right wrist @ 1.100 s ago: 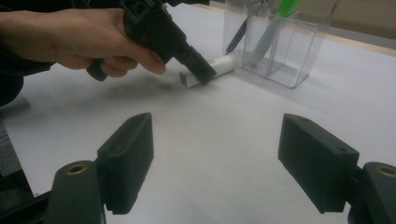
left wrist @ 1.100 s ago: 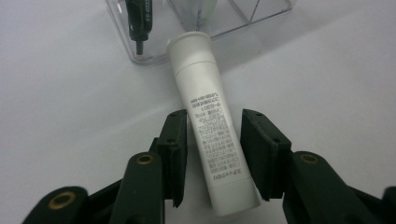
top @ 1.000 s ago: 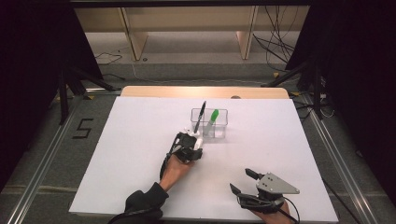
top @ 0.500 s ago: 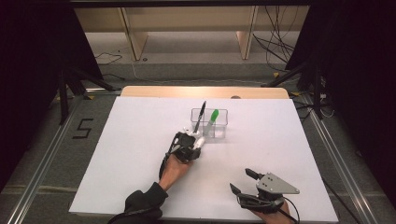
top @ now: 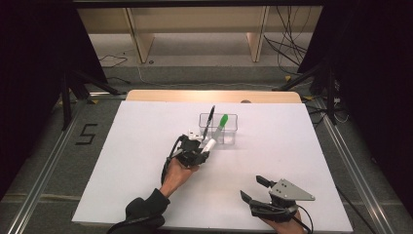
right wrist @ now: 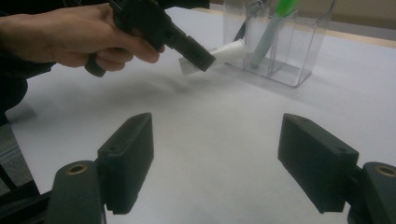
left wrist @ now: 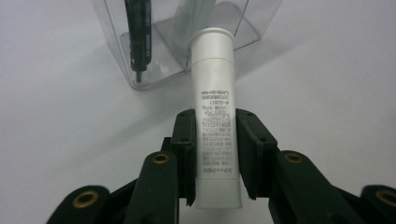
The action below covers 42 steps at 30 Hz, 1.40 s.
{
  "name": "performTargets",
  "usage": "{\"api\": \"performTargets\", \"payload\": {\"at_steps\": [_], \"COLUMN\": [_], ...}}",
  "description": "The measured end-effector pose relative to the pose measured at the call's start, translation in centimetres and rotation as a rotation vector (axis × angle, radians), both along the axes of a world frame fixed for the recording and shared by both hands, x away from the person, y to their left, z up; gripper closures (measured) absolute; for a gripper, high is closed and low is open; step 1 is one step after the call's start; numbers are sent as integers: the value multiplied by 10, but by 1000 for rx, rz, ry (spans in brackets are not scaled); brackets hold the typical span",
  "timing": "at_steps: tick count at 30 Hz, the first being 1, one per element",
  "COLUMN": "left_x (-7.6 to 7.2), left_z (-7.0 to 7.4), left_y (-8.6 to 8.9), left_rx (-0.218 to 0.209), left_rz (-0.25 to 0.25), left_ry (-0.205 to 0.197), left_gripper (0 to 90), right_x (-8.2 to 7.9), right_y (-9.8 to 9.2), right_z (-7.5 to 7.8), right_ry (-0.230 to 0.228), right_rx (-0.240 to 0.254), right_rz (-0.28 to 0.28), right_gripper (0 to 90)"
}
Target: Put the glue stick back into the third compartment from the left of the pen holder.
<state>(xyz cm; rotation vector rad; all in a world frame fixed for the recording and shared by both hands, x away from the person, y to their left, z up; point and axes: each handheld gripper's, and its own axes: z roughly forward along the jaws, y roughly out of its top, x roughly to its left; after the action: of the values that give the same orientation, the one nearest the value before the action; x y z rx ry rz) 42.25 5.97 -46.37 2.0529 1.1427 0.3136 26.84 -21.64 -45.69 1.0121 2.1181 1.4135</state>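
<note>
White paper covers the table [top: 122, 161], and behind it a bare floor with cables and wooden legs lies in dim light. Near the middle of the sheet stands a clear plastic holder [top: 229, 130] with partitions inside. It holds a black pen [top: 209, 119], which leans with its tip down in one compartment, and a marker with a green cap [top: 222, 122] in a neighbouring compartment.

The left gripper [left wrist: 215, 154] has just been closing its jaws, and between them is now a white tube-shaped marker [left wrist: 215, 116]. In the left gripper view the two black pads press on both sides of its printed barrel, so the grasp seems complete. In the high view, compared with a second ago, the hand has hardly moved. The free end of the white marker points at the holder, just beside its near wall, and seems lifted a little off the paper. This probably means that the picking step is finished and the placing into the holder comes next.

The right gripper [top: 259, 191] rests near the front edge of the table, well apart from the holder, with its jaws spread wide and nothing between them.
</note>
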Motion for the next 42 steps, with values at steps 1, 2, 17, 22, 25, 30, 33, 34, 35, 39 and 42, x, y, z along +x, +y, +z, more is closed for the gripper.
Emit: {"api": "performTargets", "payload": {"at_steps": [1, 2, 17, 22, 25, 30, 33, 34, 35, 39, 42], "left_x": [-1, -3, -17, -20, -21, -26, -28, -29, -30, -34, -38], "left_z": [1, 2, 4, 3, 4, 6, 7, 7, 7, 8, 8], "left_y": [0, 1, 5, 7, 7, 8, 7, 8, 7, 6, 4], "left_rx": [-9, -15, -45, -51, -54, -66, -77, -75, -79, -87, -96], "left_rz": [-1, -5, -51, -59, -63, -65, -65, -71, -69, -79, -90], "left_ry": [-2, -2, -29, -26, -30, -37, -39, -36, -38, -41, -44], "left_gripper": [703, 703, 703, 703, 703, 703, 703, 703, 703, 703, 703], "right_x": [0, 1, 4, 6, 6, 6, 8, 8, 9, 14, 20], "right_y": [0, 0, -4, -3, -2, -1, -1, -1, -1, -3, -4], "right_z": [0, 0, 0, 0, 0, 0, 1, 1, 1, 3, 5], "right_ry": [3, 7, 60, 67, 68, 69, 77, 79, 83, 115, 143], "right_rx": [8, 15, 100, 109, 104, 115, 121, 123, 128, 169, 201], "right_rz": [-2, -3, -13, -13, -11, -12, -16, -17, -20, -32, -43], "right_gripper": [276, 277, 276, 276, 276, 276, 276, 276, 276, 276, 276]}}
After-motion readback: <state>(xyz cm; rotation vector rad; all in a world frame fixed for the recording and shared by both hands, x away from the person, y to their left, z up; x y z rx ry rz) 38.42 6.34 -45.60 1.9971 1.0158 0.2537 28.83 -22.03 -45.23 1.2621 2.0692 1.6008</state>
